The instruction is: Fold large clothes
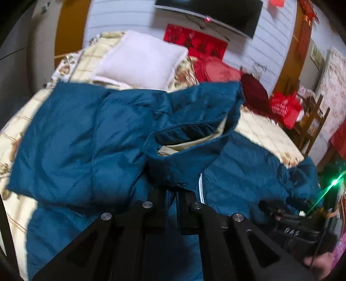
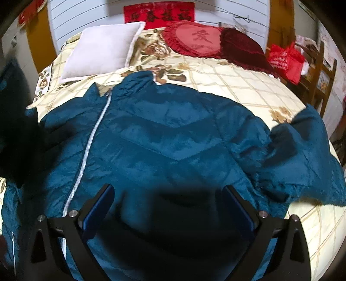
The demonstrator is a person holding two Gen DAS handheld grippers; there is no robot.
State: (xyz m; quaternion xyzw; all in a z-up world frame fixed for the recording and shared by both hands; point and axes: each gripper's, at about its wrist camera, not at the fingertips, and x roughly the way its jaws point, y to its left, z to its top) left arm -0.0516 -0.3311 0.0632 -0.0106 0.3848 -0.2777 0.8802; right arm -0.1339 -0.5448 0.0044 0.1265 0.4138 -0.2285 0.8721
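A large teal padded jacket (image 2: pixel 173 138) with a white zipper (image 2: pixel 86 151) lies front up on the bed, collar toward the pillows. My left gripper (image 1: pixel 172 194) is shut on a fold of the jacket (image 1: pixel 170 170) and holds it lifted; the sleeve (image 1: pixel 64 140) hangs folded over to the left. My right gripper (image 2: pixel 168 194) is open and empty, hovering just above the jacket's lower front. The jacket's right sleeve (image 2: pixel 302 155) lies spread out to the right.
The bed (image 2: pixel 248 86) has a cream floral quilt. A white pillow (image 2: pixel 101 49) and red cushions (image 2: pixel 194 39) lie at its head. A red bag (image 2: pixel 285 58) sits on a wooden chair at the right. A dark screen (image 1: pixel 216 10) hangs on the wall.
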